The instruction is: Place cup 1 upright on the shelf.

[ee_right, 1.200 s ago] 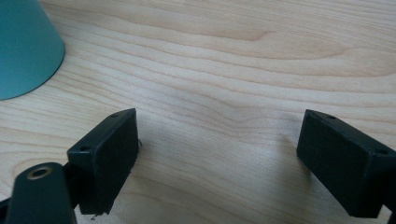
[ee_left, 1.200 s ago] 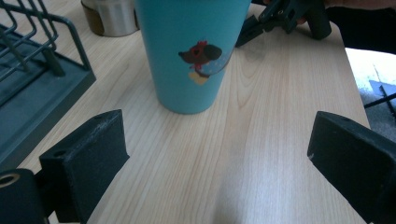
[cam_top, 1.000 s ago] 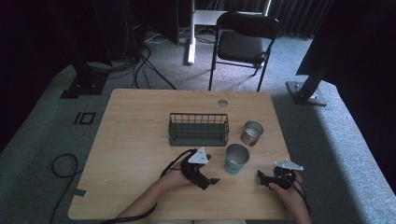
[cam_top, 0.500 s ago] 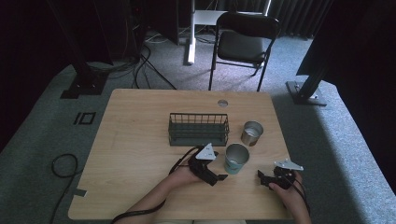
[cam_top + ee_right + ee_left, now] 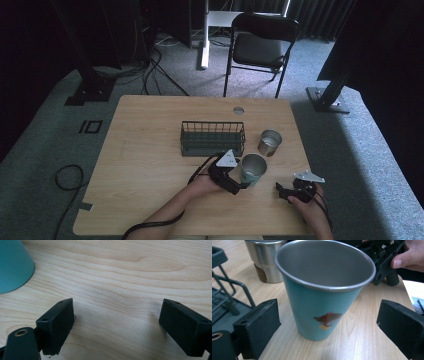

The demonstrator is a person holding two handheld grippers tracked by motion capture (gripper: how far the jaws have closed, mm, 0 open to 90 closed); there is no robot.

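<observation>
Here, upright on the wooden table (image 5: 150,150): a teal cup (image 5: 252,170), just in front of the wire rack (image 5: 212,137). Left gripper (image 5: 329,322) spread wide, one jaw on either side of the cup, neither touching it. Seen close in the left gripper view: a small picture on the cup's wall and a steel cup (image 5: 265,260) behind it. From the high view: right gripper (image 5: 285,190) well apart to the cup's right. In the right gripper view: jaws parted over bare wood, holding nothing.
</observation>
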